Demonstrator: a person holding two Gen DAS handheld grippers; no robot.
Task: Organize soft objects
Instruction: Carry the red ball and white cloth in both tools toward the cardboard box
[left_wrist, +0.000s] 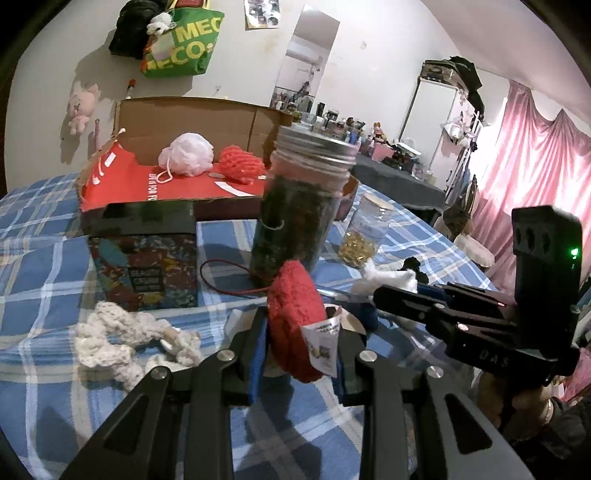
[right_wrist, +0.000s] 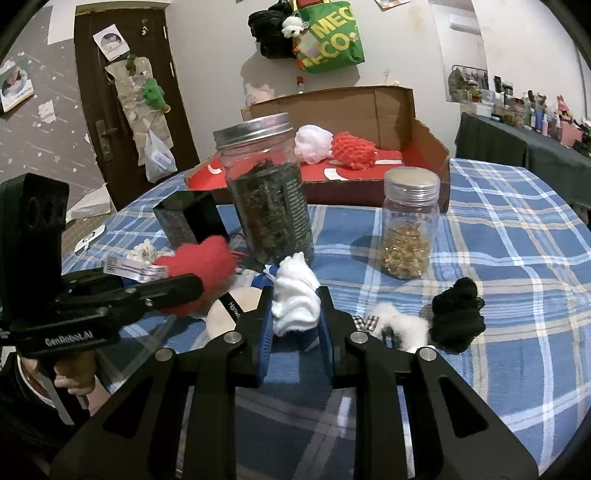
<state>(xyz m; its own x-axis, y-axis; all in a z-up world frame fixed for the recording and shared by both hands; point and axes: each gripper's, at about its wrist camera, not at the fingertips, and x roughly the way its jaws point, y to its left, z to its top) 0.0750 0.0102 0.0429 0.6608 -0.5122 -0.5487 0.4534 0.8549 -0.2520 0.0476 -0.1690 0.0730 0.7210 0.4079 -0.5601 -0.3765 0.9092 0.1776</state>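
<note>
Hidden, cropped and unreadable parts

The red knitted piece (left_wrist: 295, 321) covers the tall jar's (left_wrist: 295, 206) base; the green bag (left_wrist: 183, 42) is cut off by the top edge, its lettering partial. Print on the paper tag (left_wrist: 323, 345) is too small to read, and the far shelf clutter (left_wrist: 354, 127) blurs together.

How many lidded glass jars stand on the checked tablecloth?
2. The tall jar of dark leaves stands in front of the cardboard box; the short jar of golden pieces stands to its right. Others may be hidden behind the box.
</note>
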